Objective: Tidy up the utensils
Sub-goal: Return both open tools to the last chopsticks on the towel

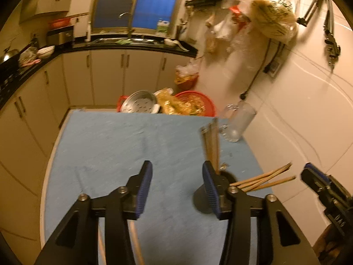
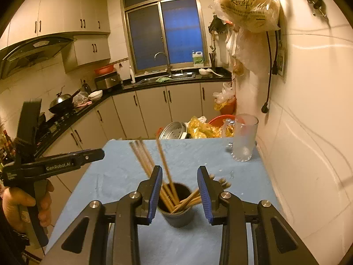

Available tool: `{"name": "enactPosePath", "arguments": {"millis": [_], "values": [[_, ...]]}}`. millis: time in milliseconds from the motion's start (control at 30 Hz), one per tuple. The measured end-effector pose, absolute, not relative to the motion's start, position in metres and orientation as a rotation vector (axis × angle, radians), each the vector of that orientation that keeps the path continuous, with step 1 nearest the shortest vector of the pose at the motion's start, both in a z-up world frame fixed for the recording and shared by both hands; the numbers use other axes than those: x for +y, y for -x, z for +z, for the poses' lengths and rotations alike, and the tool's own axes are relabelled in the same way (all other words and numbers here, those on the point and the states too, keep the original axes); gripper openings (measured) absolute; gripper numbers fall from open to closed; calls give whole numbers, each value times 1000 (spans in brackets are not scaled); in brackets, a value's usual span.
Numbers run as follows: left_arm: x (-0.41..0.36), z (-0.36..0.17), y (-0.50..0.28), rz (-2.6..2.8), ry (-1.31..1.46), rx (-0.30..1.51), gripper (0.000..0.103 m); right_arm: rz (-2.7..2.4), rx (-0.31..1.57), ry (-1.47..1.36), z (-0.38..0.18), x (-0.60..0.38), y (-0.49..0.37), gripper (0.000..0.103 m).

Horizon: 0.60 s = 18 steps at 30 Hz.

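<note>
Chopsticks standing splayed in dark holder cup near the right of blue table; light, stiff, slick, best pinched mid-shaft. Roughly ten, blurred beyond exact count. One cup; one glass mug far right. Right gripper jaws apart, astride the cup. Left gripper jaws apart, empty, cup just right of it.

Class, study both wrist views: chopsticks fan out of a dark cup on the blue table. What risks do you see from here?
1. The chopsticks lean far out of the cup; a bump from the right tool might tip it.
2. The glass mug stands near the table edge and could get knocked.
3. A stick lies under the left tool, perhaps overlooked.
</note>
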<state>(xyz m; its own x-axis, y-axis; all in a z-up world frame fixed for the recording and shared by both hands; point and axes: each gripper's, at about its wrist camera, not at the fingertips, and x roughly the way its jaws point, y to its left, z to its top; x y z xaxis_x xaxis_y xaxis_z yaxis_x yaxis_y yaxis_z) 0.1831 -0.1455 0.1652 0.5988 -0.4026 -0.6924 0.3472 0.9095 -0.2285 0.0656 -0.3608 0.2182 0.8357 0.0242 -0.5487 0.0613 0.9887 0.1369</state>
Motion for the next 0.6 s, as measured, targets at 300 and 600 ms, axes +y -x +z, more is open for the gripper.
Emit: {"name": "enactPosePath", "arguments": {"millis": [300, 600], "values": [[-90, 130, -171, -273, 69, 888, 70, 70, 677, -164, 188, -319, -59, 39], [-48, 116, -156, -192, 87, 923, 74, 191, 763, -140, 153, -267, -71, 63]]}}
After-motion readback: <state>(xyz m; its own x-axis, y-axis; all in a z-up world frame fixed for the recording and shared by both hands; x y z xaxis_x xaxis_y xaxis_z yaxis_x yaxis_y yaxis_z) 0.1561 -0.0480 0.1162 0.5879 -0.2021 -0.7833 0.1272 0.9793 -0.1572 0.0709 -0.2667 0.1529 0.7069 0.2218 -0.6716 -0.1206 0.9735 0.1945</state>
